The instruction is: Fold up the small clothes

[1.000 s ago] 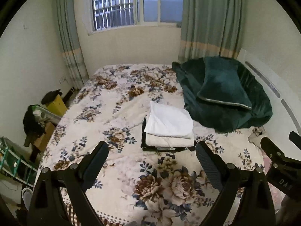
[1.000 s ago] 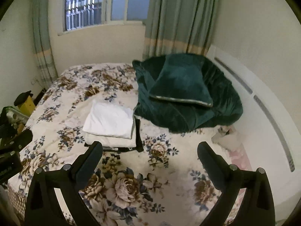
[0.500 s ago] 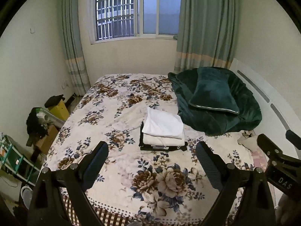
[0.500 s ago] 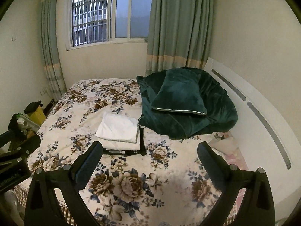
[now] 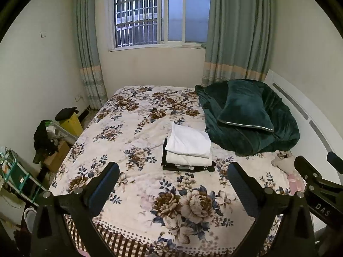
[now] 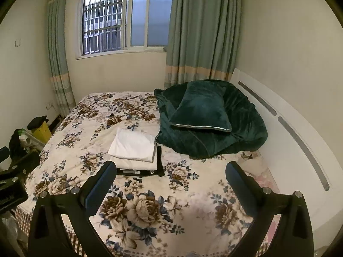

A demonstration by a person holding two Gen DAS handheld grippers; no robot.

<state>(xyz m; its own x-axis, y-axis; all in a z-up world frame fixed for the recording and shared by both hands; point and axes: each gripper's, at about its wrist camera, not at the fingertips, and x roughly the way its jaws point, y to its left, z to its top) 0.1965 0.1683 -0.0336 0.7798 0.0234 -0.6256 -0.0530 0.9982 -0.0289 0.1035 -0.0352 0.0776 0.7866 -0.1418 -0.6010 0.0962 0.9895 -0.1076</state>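
Observation:
A stack of folded clothes [image 5: 188,147] [image 6: 134,147] lies in the middle of the floral bed [image 5: 133,132] [image 6: 85,128]: two white pieces on top, a black one underneath. My left gripper [image 5: 173,167] hovers above the bed's near edge, well short of the stack; its jaws are opening, with nothing between them. My right gripper [image 6: 170,165] is held the same way to the right, open and empty. Each gripper shows at the edge of the other's view.
A dark green blanket [image 5: 268,132] with a matching pillow [image 5: 244,109] is heaped at the bed's right, against the white headboard [image 6: 289,128]. A small pale cloth [image 5: 283,162] lies near it. Boxes, a yellow bin [image 5: 71,122] and shelves crowd the floor on the left.
Both grippers have drawn back from the bed and risen. The stack now looks smaller and farther off, and more of the window and the bed's front edge shows.

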